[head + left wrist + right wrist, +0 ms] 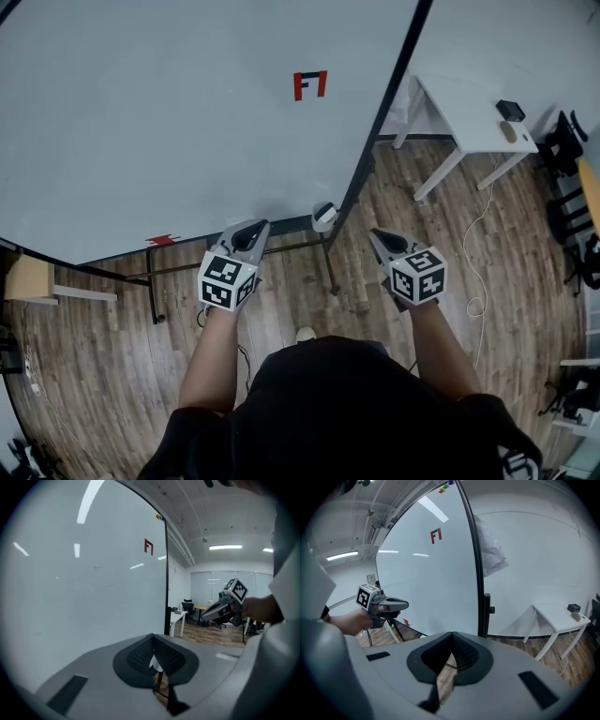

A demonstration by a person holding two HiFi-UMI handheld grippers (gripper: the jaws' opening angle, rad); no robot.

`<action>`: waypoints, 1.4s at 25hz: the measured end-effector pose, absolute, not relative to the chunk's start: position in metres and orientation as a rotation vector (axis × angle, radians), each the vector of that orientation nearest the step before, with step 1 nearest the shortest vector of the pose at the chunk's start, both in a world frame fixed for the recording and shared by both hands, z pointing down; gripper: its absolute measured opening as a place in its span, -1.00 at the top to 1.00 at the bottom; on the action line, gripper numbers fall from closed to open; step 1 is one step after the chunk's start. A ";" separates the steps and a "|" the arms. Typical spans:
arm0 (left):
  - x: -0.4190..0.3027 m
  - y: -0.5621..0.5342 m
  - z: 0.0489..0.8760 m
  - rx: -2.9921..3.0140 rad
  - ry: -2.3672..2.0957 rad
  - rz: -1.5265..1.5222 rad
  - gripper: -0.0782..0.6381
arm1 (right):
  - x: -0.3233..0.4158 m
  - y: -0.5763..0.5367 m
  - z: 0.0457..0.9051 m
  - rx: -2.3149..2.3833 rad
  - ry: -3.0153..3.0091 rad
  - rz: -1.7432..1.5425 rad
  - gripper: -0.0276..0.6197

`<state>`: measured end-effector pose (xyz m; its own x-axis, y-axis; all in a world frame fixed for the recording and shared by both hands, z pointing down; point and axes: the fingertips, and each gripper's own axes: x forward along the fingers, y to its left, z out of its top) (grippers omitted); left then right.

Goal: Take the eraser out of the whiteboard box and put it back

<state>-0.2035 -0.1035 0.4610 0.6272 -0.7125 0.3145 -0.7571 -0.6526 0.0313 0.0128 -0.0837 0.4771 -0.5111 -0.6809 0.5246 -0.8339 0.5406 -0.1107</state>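
An office: whiteboard [187, 122]; white desk [466, 114]; black chairs [565, 141].

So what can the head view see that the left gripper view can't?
Only the head view: the person's dark top, both forearms, the left gripper from above with its marker cube, and a small red mark at the whiteboard's bottom edge. Only the left gripper view: the ceiling lights and that gripper's own jaws up close, shut together. Both: the whiteboard, its red-and-black mark, the right gripper, the wooden floor and the white table.
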 end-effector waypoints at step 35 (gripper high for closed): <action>-0.139 -0.155 0.473 2.622 -1.252 0.471 0.75 | 0.058 -0.147 0.500 1.084 -2.413 0.521 0.93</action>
